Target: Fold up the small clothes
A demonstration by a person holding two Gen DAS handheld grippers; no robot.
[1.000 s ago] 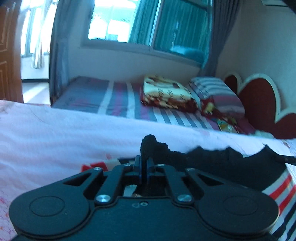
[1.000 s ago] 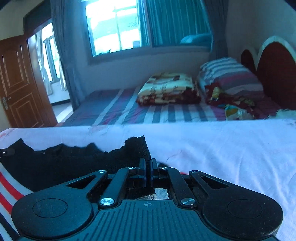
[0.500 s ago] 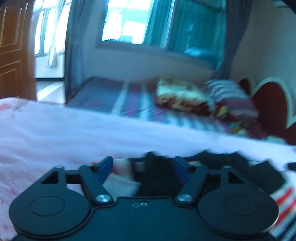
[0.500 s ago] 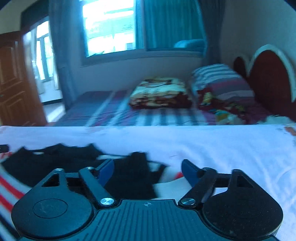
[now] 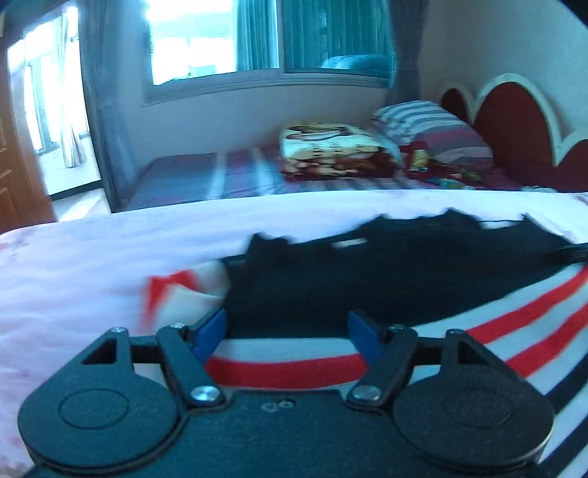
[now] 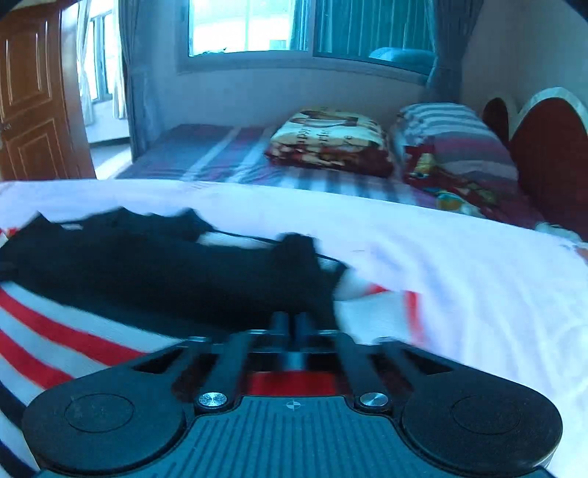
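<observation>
A small garment [image 5: 367, 279], black at the far part with red, white and navy stripes nearer me, lies flat on the pale sheet [image 5: 92, 264]. My left gripper [image 5: 288, 325] hovers low over its near left part, open, its blue pads [image 5: 211, 331] wide apart with striped cloth seen between them but not pressed. In the right wrist view the same garment [image 6: 147, 272] spreads to the left on the sheet [image 6: 459, 275]. My right gripper [image 6: 290, 320] is shut, fingers together over the garment's near right edge; I see no cloth pinched between them.
Beyond the near bed stands a second bed with a striped cover [image 5: 205, 176], a folded patterned blanket [image 5: 330, 150], a striped pillow [image 5: 430, 125] and a red headboard [image 5: 514, 121]. A wooden door [image 6: 33, 95] is at the left, a window [image 6: 250, 25] behind.
Both grippers let go of the black edge they had pinched, and it now lies flat on the stripes. The left jaws stayed open; the right opened and then shut again. Both hands sank slightly.
</observation>
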